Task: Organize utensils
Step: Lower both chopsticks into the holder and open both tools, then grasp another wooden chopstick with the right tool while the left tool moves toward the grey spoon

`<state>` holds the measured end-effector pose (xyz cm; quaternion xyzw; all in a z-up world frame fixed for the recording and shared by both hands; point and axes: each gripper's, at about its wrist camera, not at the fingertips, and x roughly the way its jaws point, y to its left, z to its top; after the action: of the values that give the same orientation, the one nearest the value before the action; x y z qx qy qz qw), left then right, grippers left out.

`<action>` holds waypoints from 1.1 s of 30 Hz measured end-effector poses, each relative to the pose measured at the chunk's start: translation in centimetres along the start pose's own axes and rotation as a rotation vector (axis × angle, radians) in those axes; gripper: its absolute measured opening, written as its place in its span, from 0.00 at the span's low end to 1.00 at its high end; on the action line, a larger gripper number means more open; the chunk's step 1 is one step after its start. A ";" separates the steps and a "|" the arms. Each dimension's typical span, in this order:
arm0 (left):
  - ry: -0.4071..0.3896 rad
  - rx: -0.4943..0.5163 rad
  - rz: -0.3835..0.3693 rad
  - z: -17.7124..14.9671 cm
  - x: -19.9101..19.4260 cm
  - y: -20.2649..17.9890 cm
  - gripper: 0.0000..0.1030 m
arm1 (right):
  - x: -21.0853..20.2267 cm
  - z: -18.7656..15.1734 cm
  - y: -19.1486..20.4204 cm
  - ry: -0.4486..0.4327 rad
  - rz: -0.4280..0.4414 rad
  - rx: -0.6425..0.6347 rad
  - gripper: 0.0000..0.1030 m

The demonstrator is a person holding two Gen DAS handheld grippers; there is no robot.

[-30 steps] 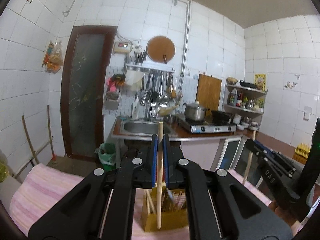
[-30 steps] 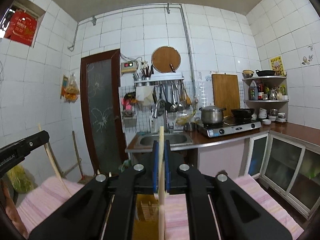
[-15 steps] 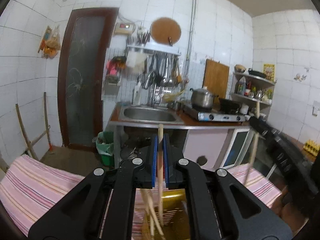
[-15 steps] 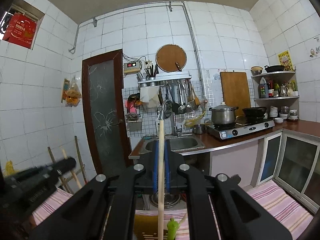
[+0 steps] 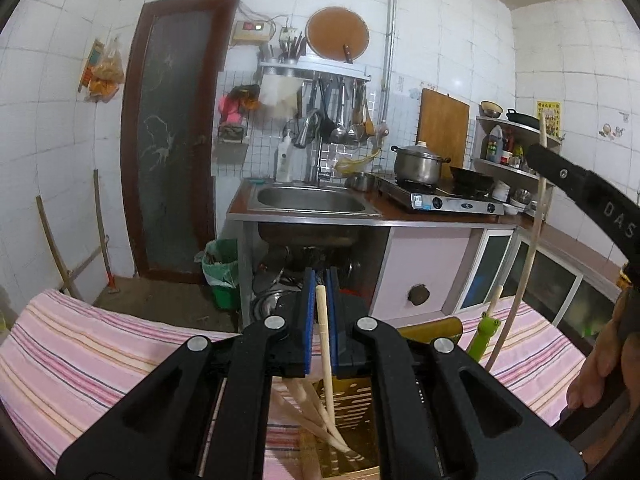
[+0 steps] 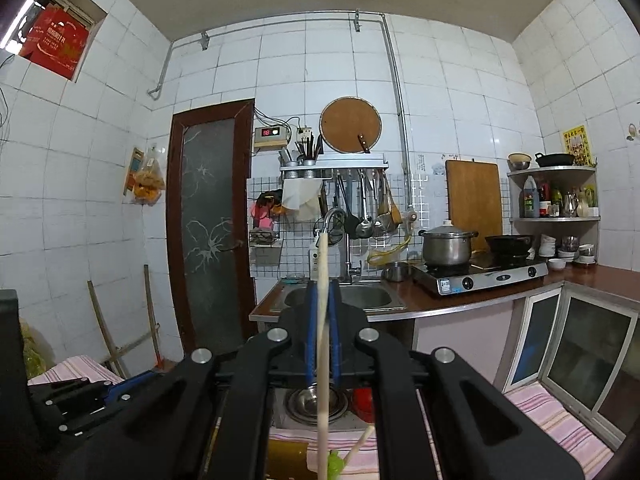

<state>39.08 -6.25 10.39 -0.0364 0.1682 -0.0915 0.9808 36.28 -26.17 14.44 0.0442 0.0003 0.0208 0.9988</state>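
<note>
From the left wrist view, the left gripper has its jaws closed on a smooth, pale wooden chopstick whose lower end already sits in the gold slotted metal holder on the pink striped cloth; it is best kept upright and let go only once its tip rests among the other sticks there. From the right wrist view, the right gripper pinches a second chopstick upright above the holder, so I would line it over the opening before lowering.
</note>
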 end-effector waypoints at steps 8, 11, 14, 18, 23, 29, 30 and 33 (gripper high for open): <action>0.017 -0.020 -0.006 0.3 -0.6 0.3 0.06 | 0.5 -4.6 -0.8 0.127 -0.012 0.016 0.06; 0.005 -0.020 0.002 1.0 -2.4 0.6 0.41 | -0.4 -4.9 -1.5 0.186 -0.060 -0.005 0.19; -0.034 0.000 0.027 1.5 -5.3 0.7 0.75 | -2.3 -4.4 -2.3 0.215 -0.106 0.004 0.65; -0.016 0.045 0.064 1.1 -8.7 1.2 0.91 | -5.2 -4.5 -2.0 0.303 -0.175 -0.033 0.66; 0.080 0.065 0.096 -2.7 -11.5 3.1 0.95 | -9.4 -8.3 -0.7 0.467 -0.212 -0.038 0.69; 0.235 0.088 0.132 -9.3 -12.1 5.1 0.95 | -11.6 -14.5 1.2 0.651 -0.210 -0.013 0.69; 0.257 0.092 0.136 -10.4 -12.2 5.4 0.95 | -11.7 -15.6 1.5 0.689 -0.213 -0.005 0.69; 0.316 0.103 0.156 -13.0 -12.0 6.0 0.95 | -11.5 -17.9 2.2 0.769 -0.211 0.021 0.69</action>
<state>24.54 1.45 1.42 0.0418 0.3175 -0.0283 0.9469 24.64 -22.90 -3.19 0.0431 0.3790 -0.0669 0.9220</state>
